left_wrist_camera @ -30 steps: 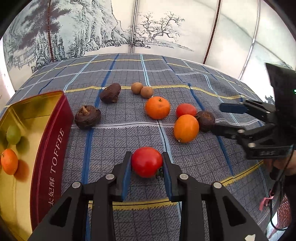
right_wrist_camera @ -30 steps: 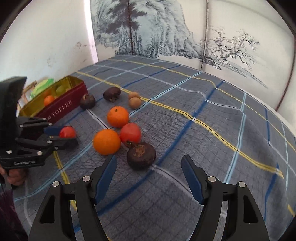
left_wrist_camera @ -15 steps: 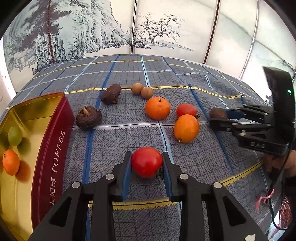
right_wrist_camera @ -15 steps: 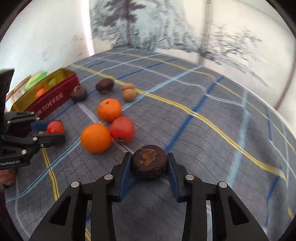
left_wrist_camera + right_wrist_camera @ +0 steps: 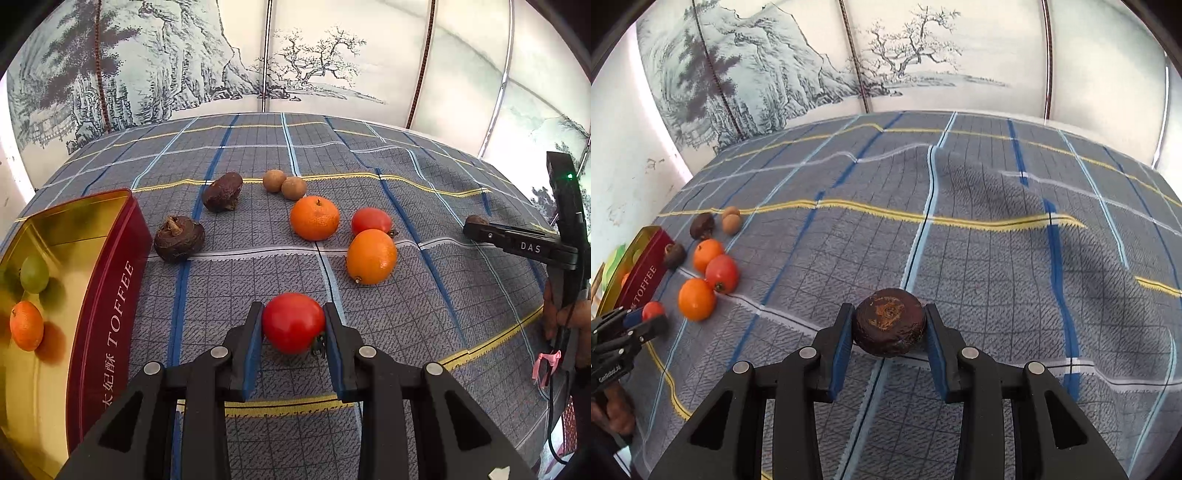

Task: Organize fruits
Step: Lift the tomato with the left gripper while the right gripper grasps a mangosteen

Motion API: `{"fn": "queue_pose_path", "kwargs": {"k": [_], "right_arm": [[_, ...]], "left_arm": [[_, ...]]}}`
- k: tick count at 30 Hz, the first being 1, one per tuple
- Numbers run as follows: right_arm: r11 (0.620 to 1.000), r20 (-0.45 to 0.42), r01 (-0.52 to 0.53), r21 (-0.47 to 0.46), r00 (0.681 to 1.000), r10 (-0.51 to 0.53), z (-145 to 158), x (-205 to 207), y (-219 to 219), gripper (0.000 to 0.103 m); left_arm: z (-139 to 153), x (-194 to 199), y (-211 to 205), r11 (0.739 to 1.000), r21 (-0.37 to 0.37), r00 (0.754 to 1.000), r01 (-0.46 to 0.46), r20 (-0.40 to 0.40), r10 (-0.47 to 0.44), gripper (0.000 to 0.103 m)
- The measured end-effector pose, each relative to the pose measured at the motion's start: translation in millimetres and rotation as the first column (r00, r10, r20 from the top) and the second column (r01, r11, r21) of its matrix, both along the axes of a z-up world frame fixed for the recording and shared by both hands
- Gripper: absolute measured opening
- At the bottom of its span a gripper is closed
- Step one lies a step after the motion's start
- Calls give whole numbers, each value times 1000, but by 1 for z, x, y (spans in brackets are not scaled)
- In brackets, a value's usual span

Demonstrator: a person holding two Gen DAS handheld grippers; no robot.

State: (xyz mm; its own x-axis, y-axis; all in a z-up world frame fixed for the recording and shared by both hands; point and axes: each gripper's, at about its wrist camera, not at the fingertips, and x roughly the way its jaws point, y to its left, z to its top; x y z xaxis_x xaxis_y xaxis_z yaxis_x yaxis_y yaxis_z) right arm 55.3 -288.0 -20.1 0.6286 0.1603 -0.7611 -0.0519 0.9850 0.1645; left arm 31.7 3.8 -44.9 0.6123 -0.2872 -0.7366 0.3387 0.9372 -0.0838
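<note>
My left gripper [image 5: 293, 309] is shut on a red tomato [image 5: 293, 325] just above the checked cloth, close to the red toffee tin [image 5: 107, 295]. My right gripper [image 5: 888, 310] is shut on a dark brown round fruit [image 5: 888, 326], well to the right of the fruit group. In the left wrist view the right gripper [image 5: 480, 230] shows at the far right with that dark fruit [image 5: 476, 220] at its tip. In the right wrist view the left gripper [image 5: 646, 319] and its tomato [image 5: 653, 310] sit at the far left.
The tin holds a green fruit [image 5: 34, 274] and a small orange [image 5: 26, 325]. On the cloth lie an orange [image 5: 371, 256], a mandarin [image 5: 314, 218], a tomato [image 5: 371, 220], two dark brown fruits [image 5: 179, 238] [image 5: 222, 191] and two small tan fruits [image 5: 274, 180]. The cloth is rucked up [image 5: 997, 184].
My right gripper closed on the dark brown fruit beside the orange, then carried it to the right, away from the group, and rolled. The left gripper and its tomato stayed put.
</note>
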Motion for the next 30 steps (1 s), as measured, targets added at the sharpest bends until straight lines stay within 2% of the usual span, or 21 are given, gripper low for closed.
{"fn": "queue_pose_path", "kwargs": {"k": [18,23,25,30], "right_arm": [[998,-5,-2,-65,1000,2,-2,1,14,38],[995,-8,-2,-96,1000,1,-2,1,19,38],[995,-8,-2,-103,1000,1,-2,1,20,38],[993,-9,-2,-118,1000,1,-2,1,21,38]], "left_arm": [[8,-12,-2,1000,19,997,3,75,-5,27],[15,-16,6,1000,-15,998,-16,68,17,27],[24,-19,12,999,-45,997,-27,65,30,27],[54,-38,27,998,-50,992,-42,120,48,27]]}}
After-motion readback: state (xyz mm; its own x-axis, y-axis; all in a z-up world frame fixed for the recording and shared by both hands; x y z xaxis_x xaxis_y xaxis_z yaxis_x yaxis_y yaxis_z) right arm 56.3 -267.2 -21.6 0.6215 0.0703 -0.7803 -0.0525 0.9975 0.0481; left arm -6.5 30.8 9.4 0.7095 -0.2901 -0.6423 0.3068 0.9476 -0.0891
